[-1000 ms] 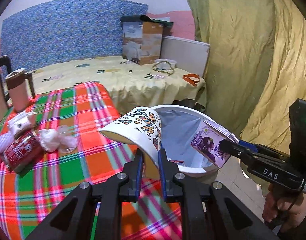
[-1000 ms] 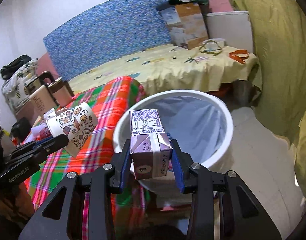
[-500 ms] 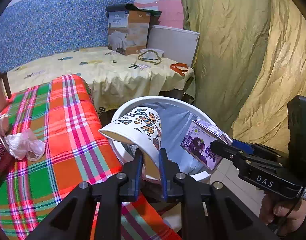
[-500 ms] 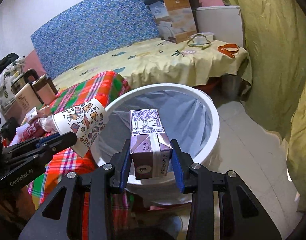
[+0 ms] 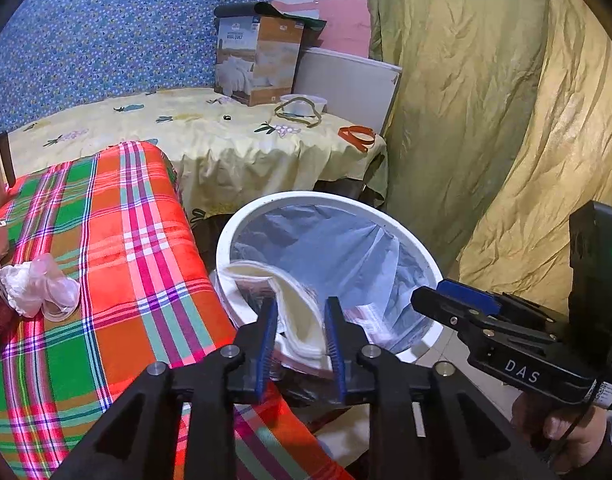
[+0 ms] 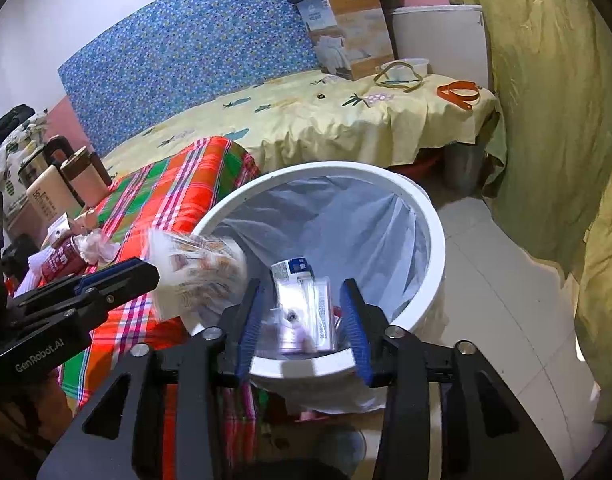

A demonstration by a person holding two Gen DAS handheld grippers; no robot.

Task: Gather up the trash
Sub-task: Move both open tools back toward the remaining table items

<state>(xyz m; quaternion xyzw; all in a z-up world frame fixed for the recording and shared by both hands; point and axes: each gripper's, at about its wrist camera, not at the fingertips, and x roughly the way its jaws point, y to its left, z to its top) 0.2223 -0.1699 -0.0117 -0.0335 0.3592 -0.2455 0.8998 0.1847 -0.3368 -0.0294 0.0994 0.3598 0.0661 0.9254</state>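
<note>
Nearby, crumpled tissue [image 5: 37, 290] lies on plaid cloth [image 5: 105, 240]; both grippers [image 5: 299, 344] [image 6: 301, 320] gape over bin [image 6: 434, 232].

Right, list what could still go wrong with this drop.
1. The paper cup, just freed by the open left gripper, is falling right at the near rim of the white bin; it could catch the rim and tip out.
2. The carton drops between the open right gripper fingers, also near that rim, and could snag the liner.

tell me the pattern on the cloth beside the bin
Orange, green and pink plaid cloth, clearest in the left wrist view.
</note>
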